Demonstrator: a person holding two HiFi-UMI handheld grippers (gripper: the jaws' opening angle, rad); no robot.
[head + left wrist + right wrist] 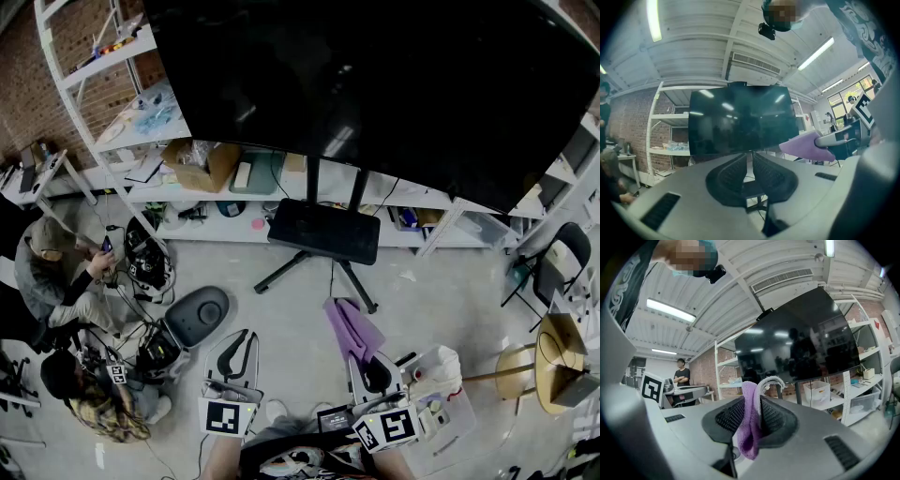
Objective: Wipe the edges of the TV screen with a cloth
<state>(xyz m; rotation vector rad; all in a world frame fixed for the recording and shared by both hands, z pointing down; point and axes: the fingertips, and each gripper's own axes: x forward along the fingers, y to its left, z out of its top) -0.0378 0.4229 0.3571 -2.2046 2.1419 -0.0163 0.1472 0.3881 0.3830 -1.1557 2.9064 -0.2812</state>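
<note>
Looming over the workshop floor, the black TV screen (375, 84) sits on its floor stand (323, 232). Nearer the person, the right gripper (366, 364) is clenched on a purple cloth (351, 328), folded between its jaws and well apart from the screen. The left gripper (236, 347) grips nothing, its jaws drawn together.

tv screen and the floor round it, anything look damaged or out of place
The TV screen looks whole: dark, only ceiling lights mirrored, no crack visible. The purple cloth hangs clamped in the right gripper. The one untidy spot is the tangle of cables on the floor at left.
</note>
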